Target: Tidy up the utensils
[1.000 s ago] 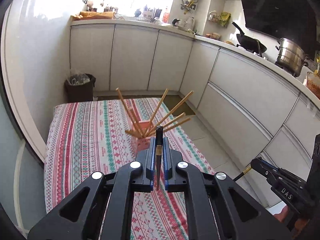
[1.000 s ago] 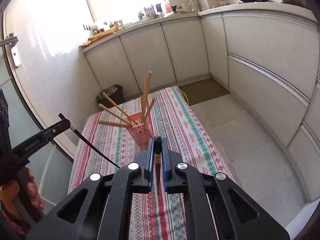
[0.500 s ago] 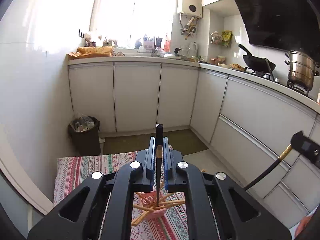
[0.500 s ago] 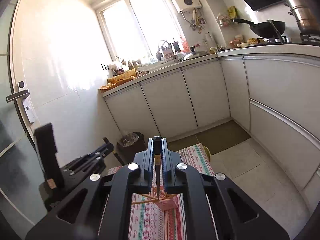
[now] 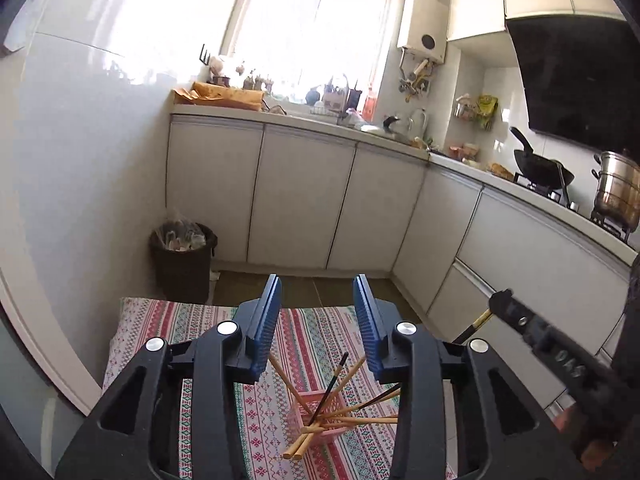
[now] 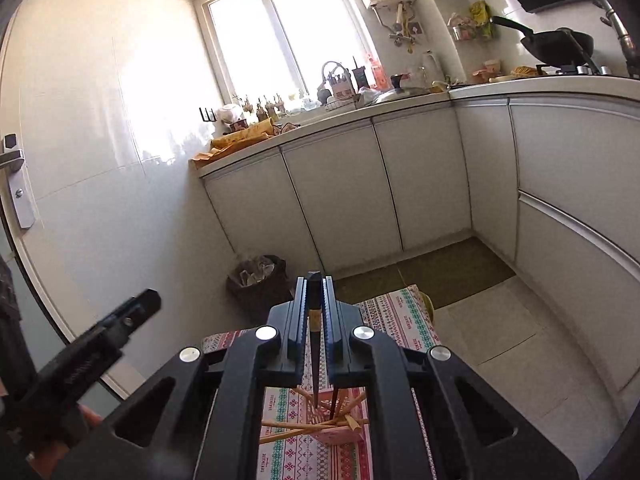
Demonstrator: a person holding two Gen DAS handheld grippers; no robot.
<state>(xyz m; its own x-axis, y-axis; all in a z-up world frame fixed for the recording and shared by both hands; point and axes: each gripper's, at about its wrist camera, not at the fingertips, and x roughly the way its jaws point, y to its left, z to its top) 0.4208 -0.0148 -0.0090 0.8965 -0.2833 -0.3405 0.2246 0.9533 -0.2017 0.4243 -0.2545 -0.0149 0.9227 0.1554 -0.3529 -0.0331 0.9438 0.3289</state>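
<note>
Two grippers hang above a pink holder, one freed and one clenched. Nearest in the left wrist view, the left gripper stands with its blue pads apart; its jaws have just been opening, and nothing sits between them. Below and just beyond the gap, the pink basket stands on the striped cloth, holding a fan of wooden chopsticks that lean out in several directions, some low toward the right and two ends poking toward the camera. One black chopstick stands in the basket among them, tilted a little to the right. At the right edge of that view, the right gripper grips a dark, gold-banded stick that slants down behind the left gripper's frame.

From the right wrist view, the right gripper is clamped on that dark chopstick, which runs down between the pressed fingers with its narrow tip hanging just over the basket; whether the tip is inside I cannot tell. Wooden sticks lie across the basket's mouth.

Farther off, a dark bin stands by the wall, then white cabinets, a cluttered counter and a bright window.
</note>
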